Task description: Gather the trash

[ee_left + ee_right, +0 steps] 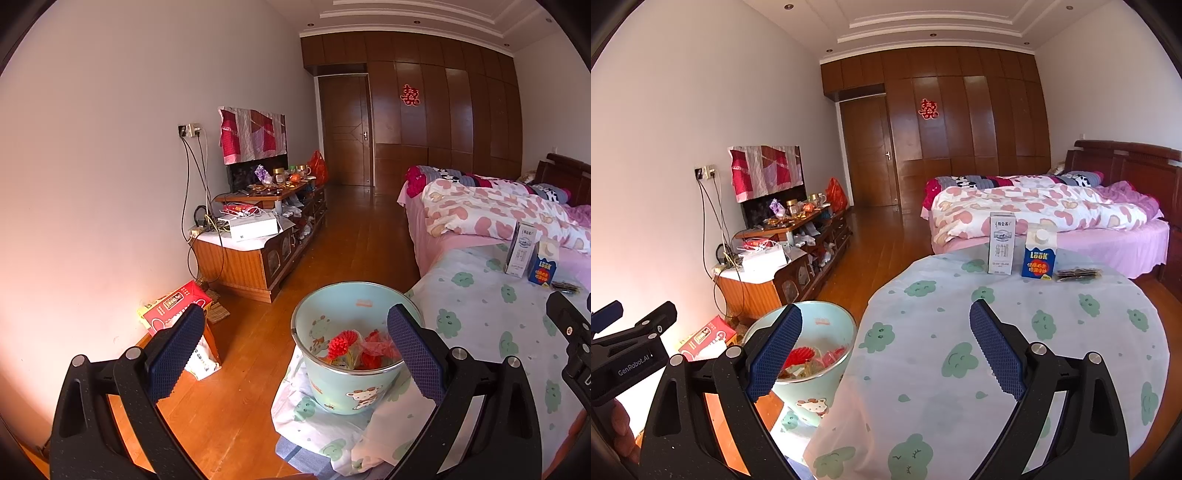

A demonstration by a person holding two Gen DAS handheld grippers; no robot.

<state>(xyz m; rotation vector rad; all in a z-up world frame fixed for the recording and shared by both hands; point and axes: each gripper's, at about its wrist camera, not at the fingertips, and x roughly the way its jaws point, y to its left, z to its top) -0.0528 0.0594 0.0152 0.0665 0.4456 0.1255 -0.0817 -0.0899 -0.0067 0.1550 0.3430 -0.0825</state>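
Your left gripper [295, 354] and right gripper [884, 350] are both spread wide and empty; the bin [354, 354] already holds red scraps; the white carton [1001, 243], blue carton [1038, 256] and, apparently, a dark wrapper [1078, 275] remain on the bench [1015, 325].

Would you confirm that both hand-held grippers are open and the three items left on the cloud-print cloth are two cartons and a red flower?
Not quite: the third item is a dark flat packet, beside the white carton and blue carton, as the right wrist view shows. Both grippers are open.
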